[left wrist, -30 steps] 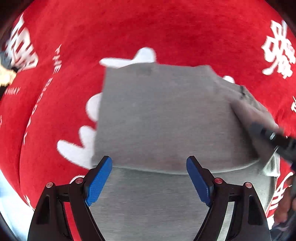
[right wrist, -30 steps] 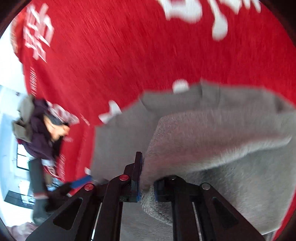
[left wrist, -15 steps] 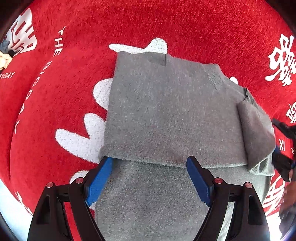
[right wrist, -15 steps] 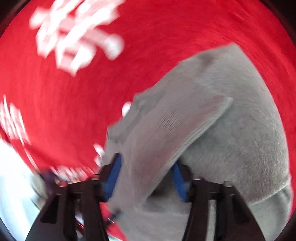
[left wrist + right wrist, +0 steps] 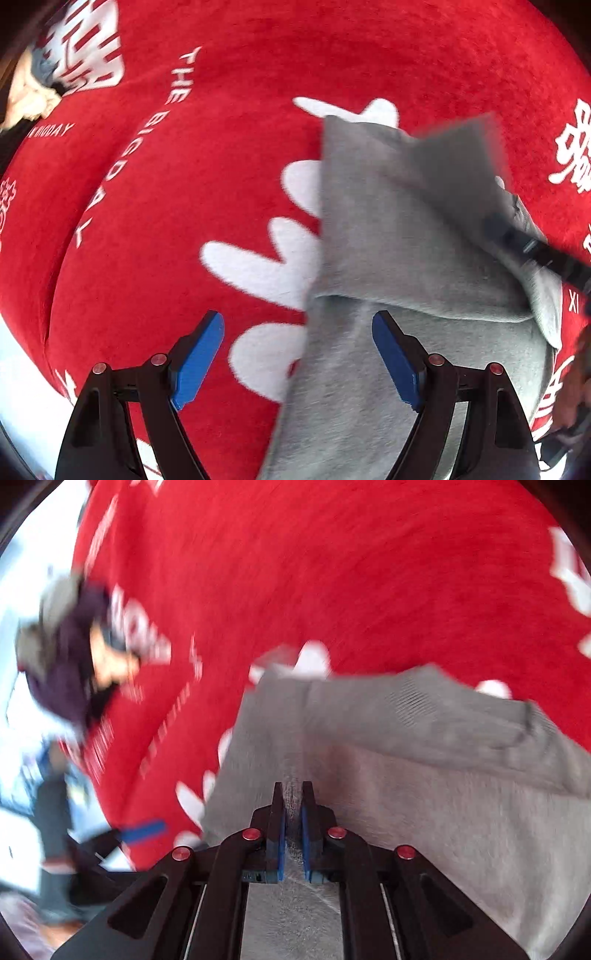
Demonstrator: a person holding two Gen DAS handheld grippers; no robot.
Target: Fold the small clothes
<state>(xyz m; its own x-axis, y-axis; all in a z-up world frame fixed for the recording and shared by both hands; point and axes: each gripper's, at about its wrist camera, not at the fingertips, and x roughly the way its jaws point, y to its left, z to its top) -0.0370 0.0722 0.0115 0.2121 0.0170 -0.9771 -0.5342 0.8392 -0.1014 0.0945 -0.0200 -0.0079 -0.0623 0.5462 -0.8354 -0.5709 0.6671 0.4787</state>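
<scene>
A small grey knit garment (image 5: 388,240) lies partly folded on a red blanket (image 5: 221,147). My left gripper (image 5: 297,356) hangs open above the garment's left edge; one blue pad is over the blanket, the other over grey cloth, and nothing is gripped. My right gripper (image 5: 293,812) has its jaws closing to a thin gap with a strip of the grey garment (image 5: 443,794) pinched between the pads. In the left wrist view the right gripper (image 5: 535,251) comes in from the right and holds up a blurred grey flap (image 5: 461,155) over the garment.
The red blanket (image 5: 295,572) carries white lettering and white shapes and spreads wide around the garment. A person (image 5: 74,657) in dark clothes is beyond the blanket's left edge, with a pale floor there. A blue pad of the left gripper (image 5: 142,830) shows at lower left.
The left gripper has slid left, from the garment's middle to its left edge. The right gripper swung back over the garment, its jaws narrowed on the cloth, and a grey flap is raised.
</scene>
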